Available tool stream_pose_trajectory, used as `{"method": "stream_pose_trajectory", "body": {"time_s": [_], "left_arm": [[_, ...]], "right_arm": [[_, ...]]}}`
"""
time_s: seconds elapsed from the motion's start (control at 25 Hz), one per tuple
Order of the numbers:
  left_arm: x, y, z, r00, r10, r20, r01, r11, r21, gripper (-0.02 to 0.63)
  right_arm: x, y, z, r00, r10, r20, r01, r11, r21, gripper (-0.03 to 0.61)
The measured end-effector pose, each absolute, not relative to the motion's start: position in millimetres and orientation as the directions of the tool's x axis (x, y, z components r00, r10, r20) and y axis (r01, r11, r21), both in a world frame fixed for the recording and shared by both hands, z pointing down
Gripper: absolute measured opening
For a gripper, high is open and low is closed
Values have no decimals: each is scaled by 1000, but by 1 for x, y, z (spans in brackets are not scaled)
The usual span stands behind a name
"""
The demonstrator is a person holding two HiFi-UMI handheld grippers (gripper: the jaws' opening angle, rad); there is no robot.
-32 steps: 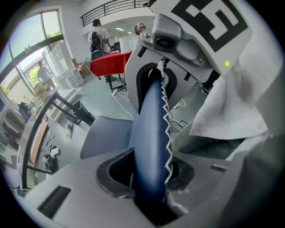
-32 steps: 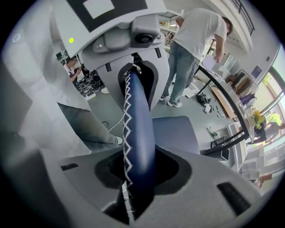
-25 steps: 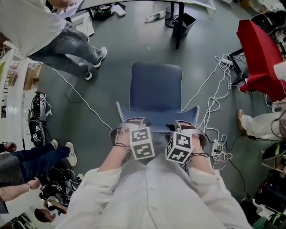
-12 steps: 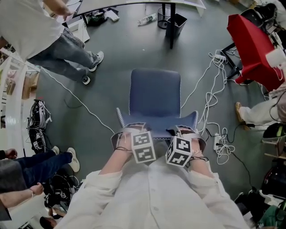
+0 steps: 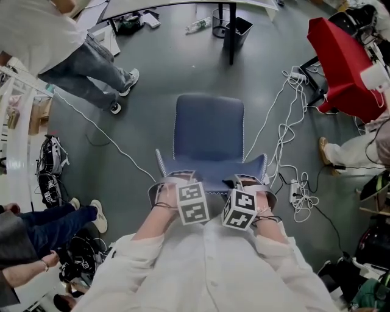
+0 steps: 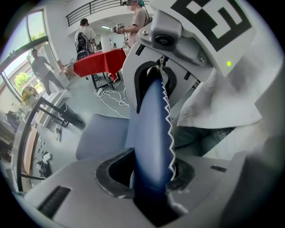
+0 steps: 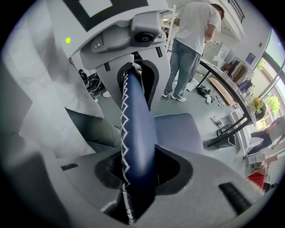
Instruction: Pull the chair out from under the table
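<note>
A blue chair (image 5: 209, 131) stands on the grey floor, its seat toward the table (image 5: 183, 5) at the top of the head view. Its backrest (image 5: 210, 172), edged with white zigzag stitching, is nearest me. My left gripper (image 5: 175, 180) is shut on the backrest's left part, and my right gripper (image 5: 248, 181) is shut on its right part. In the left gripper view the backrest edge (image 6: 151, 133) runs between the jaws of the left gripper (image 6: 149, 174). The right gripper view shows the same edge (image 7: 136, 129) clamped in the right gripper (image 7: 138, 171).
A black bin (image 5: 235, 30) and a bottle (image 5: 200, 24) lie by the table leg (image 5: 232, 33). White cables (image 5: 285, 125) and a power strip (image 5: 294, 192) sprawl at the right, near a red-covered stand (image 5: 344, 64). A person in jeans (image 5: 85, 64) stands upper left; bags (image 5: 52, 167) lie at the left.
The chair, held by both grippers, has slid back away from the table, which now sits nearer the top edge of the head view. Both grips are unchanged.
</note>
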State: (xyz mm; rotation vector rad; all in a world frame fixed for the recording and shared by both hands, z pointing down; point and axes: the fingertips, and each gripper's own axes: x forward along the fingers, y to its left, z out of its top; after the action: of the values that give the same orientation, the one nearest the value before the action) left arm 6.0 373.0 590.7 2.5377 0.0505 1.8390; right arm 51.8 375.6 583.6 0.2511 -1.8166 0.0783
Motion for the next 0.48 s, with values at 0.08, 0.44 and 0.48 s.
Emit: {"method": "stream_pose_trajectory", "body": {"time_s": [0.08,0.44,0.48], "left_arm": [[7,373,591,303,46,952,19,-999,42,137],[5,376,592,319,90,944,-9,-995,98,158],[5,376,592,318,94,943,-11,-995,103,164]], "right_arm": [[52,375,584,-250,-117,961,-214,975,63,117],[47,379,582,-315,-59,947,-225,974,-14,137],[47,379,580,-329,-51,943,-232,972,-28,145]]}}
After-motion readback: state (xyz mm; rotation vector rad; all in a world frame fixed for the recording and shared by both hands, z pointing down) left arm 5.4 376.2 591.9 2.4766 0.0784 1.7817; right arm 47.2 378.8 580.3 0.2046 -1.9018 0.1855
